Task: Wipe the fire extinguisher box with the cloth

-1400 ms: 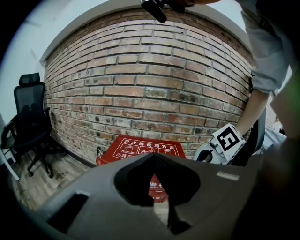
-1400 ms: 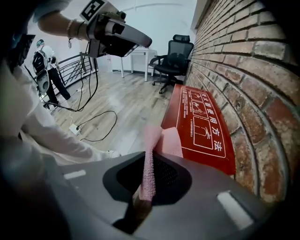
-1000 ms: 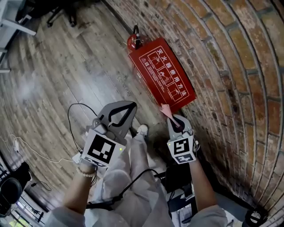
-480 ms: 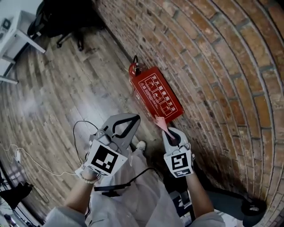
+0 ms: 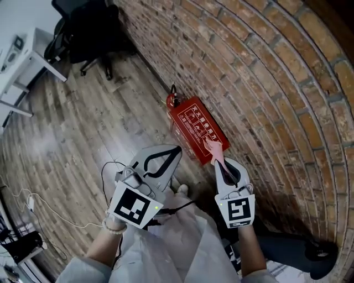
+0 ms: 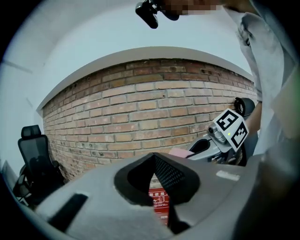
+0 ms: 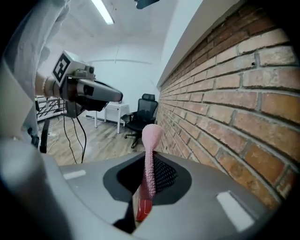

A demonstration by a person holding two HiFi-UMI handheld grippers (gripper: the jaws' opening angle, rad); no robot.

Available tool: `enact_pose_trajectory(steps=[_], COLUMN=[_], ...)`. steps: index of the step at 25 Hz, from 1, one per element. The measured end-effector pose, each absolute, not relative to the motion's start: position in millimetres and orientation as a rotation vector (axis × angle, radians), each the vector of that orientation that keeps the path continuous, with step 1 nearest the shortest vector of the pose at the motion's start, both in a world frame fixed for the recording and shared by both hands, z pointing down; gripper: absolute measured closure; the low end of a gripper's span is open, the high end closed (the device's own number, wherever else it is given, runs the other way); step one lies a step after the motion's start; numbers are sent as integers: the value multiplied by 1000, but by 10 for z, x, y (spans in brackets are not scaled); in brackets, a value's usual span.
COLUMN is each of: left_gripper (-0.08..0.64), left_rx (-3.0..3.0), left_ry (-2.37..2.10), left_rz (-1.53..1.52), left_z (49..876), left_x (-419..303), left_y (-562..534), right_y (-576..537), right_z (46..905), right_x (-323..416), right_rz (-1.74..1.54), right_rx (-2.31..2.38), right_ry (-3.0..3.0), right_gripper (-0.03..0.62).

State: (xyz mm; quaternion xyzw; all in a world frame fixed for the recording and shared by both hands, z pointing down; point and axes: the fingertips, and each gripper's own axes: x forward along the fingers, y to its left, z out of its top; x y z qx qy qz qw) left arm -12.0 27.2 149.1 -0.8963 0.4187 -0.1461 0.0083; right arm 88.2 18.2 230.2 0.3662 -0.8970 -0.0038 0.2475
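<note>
The pink cloth [image 5: 213, 148], soft and light, is pinched at one end by the right gripper [image 5: 220, 162]. Its free end seems to touch the rigid red fire extinguisher box [image 5: 194, 126] at the gripper's eleven o'clock. The left gripper [image 5: 176, 150] is closed on nothing.

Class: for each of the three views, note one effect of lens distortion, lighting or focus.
Head view: fisheye bends the brick wall courses into curves; light is even, the fire extinguisher box in focus. Left gripper view: the wall's top bows into an arch, corners black. Right gripper view: the ceiling strip light blows out; the cloth is crisp.
</note>
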Motion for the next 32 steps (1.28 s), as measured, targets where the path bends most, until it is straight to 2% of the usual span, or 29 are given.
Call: enact_pose_trajectory(steps=[17, 32], left_gripper=[561, 561], left_rx=[-2760, -2768], left_ry=[1288, 1292], left_rz=[-467, -446], left_z=[1253, 1264], left_x=[-112, -16], left_y=[279, 273], right_y=[217, 225], right_z=[1601, 1569], right_x=[991, 996], right_rz=[22, 19], right_rx=[1203, 1220], right_ry=[-2559, -2562], right_gripper=[565, 566])
